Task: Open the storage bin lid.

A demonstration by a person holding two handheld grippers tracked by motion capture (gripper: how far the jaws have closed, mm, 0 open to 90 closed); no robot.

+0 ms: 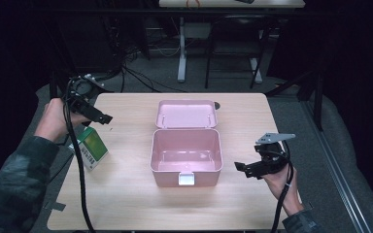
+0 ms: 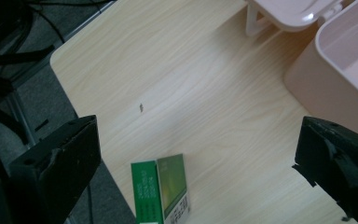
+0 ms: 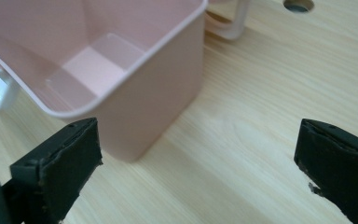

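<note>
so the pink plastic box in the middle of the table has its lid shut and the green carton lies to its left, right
Not quite: the pink plastic box has its lid open, swung back behind it, and the inside is bare, as the high view shows. The rest holds: the green carton lies to its left on the light wooden table.

Pink box [image 1: 186, 151] open — green carton [image 1: 91, 145] left.
</note>
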